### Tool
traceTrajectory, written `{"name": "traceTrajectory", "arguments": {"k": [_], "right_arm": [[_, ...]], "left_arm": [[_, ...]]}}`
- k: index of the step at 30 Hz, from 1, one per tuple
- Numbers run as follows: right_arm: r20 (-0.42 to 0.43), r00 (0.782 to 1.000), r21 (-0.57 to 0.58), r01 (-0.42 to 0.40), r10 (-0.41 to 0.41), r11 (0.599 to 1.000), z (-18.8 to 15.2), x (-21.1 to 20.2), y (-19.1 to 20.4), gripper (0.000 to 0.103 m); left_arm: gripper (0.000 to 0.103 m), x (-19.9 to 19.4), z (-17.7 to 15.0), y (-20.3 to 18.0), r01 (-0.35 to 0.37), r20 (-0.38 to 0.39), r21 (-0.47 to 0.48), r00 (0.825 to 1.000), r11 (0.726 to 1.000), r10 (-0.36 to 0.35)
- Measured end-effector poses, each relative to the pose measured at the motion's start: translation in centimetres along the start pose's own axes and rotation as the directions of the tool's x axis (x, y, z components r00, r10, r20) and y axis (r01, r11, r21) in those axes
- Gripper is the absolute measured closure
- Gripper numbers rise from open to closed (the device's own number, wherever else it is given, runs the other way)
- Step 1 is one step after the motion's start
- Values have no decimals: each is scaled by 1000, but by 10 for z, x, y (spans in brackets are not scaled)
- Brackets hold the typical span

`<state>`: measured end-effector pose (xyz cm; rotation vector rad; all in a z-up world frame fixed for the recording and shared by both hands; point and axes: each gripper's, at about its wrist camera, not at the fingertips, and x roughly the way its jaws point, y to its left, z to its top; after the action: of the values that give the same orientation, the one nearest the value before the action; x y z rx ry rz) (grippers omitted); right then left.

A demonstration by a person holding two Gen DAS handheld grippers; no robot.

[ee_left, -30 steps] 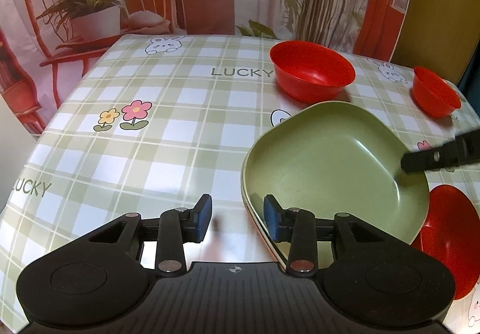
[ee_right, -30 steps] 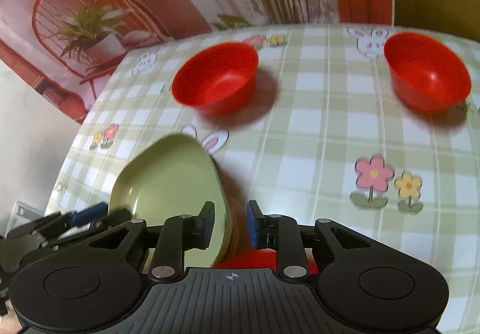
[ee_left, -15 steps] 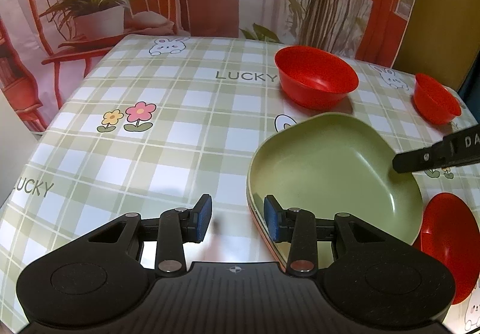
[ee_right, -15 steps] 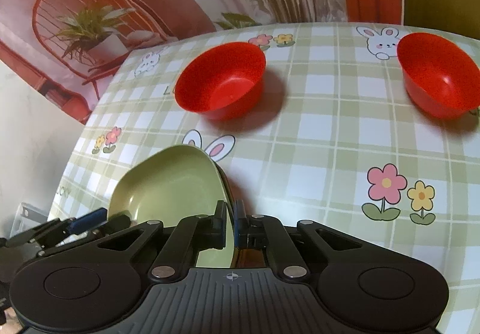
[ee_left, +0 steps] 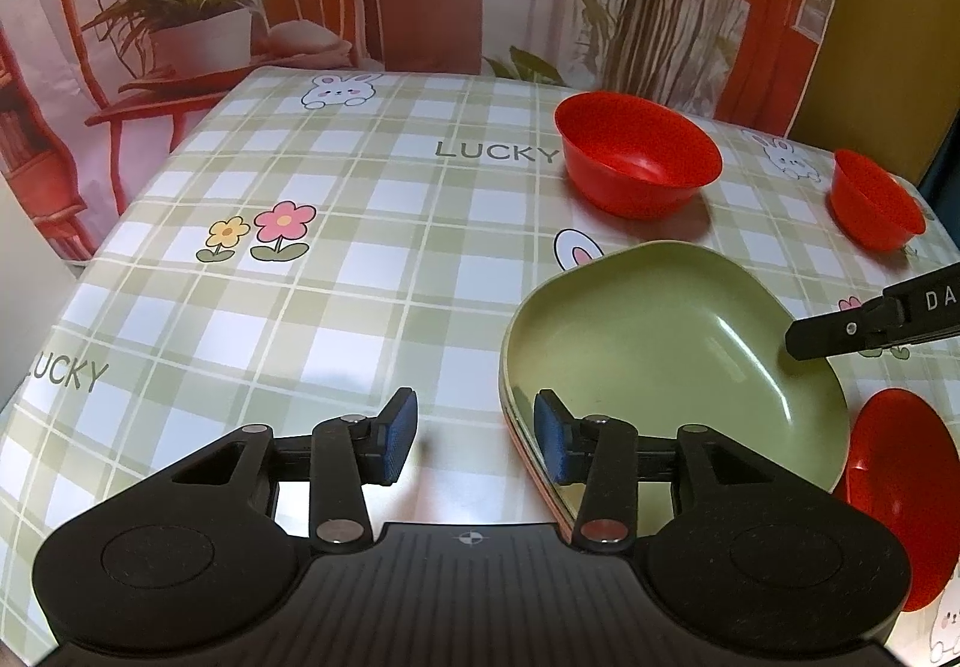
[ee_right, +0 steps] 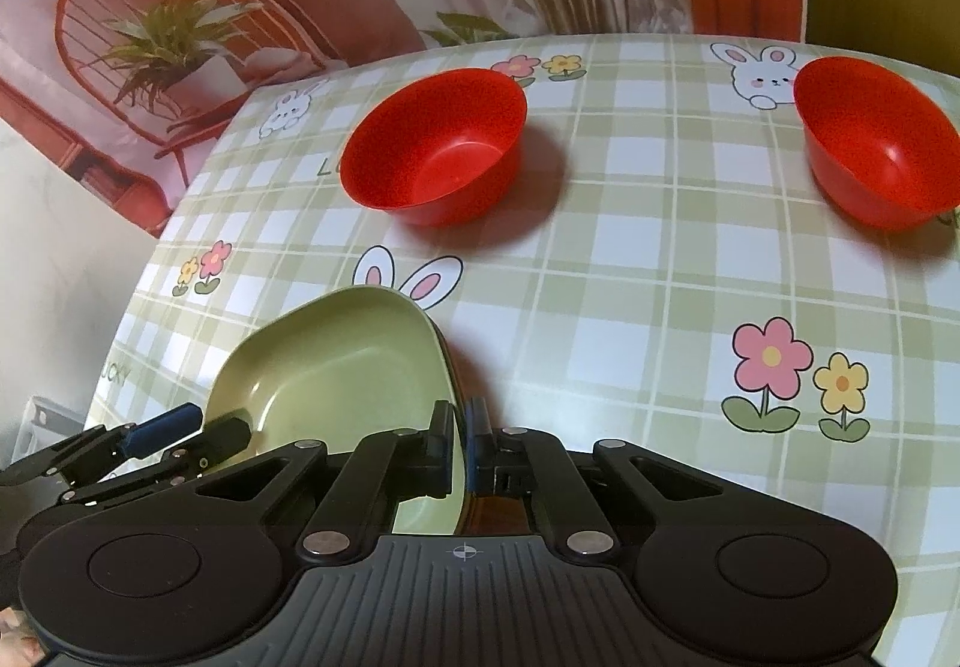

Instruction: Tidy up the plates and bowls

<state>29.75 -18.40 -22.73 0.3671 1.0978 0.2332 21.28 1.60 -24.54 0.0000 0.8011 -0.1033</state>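
Observation:
A green plate (ee_left: pixel 654 343) lies on the checked tablecloth, seemingly on top of another plate whose edge shows beneath. My right gripper (ee_right: pixel 461 439) is shut on the green plate's (ee_right: pixel 336 367) right rim. My left gripper (ee_left: pixel 474 442) is open and empty, its right finger over the plate's near-left edge. A large red bowl (ee_left: pixel 636 160) stands behind the plate, also in the right wrist view (ee_right: pixel 432 145). A second red bowl (ee_left: pixel 876 199) stands far right and shows in the right wrist view (ee_right: pixel 876 139). A third red bowl (ee_left: pixel 900 487) sits at the plate's near right.
The table's left edge (ee_left: pixel 90 259) drops off beside a printed backdrop of a chair and potted plant (ee_left: pixel 198 25). Open tablecloth (ee_left: pixel 288 307) lies left of the plate. My left gripper's fingertips (ee_right: pixel 168 427) show at lower left in the right wrist view.
My right gripper closed on the green plate's rim. Both cameras drew back slightly and the plate shifted a little toward the table's middle. The left gripper stayed open.

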Motion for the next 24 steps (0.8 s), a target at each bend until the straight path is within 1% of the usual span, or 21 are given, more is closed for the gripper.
{"name": "traceTrajectory", "arguments": {"k": [3, 10, 17, 20, 24], "right_arm": [[49, 999, 3, -22, 22, 1000, 2, -11, -2, 88], [184, 983, -40, 3, 5, 999, 8, -40, -4, 88], [288, 957, -65, 28, -8, 998, 12, -58, -7, 85], [311, 950, -60, 31, -11, 998, 16, -59, -8, 85], [321, 947, -49, 25, -8, 998, 21, -55, -10, 85]], "left_arm": [[57, -5, 1, 2, 2, 16, -12, 1000, 1000, -2], [57, -20, 15, 13, 23, 72, -65, 997, 998, -19], [57, -33, 36, 21, 42, 130, -72, 991, 996, -33], [57, -37, 45, 22, 52, 154, -68, 987, 996, -41], [57, -38, 58, 19, 73, 183, -48, 981, 996, -63]]}}
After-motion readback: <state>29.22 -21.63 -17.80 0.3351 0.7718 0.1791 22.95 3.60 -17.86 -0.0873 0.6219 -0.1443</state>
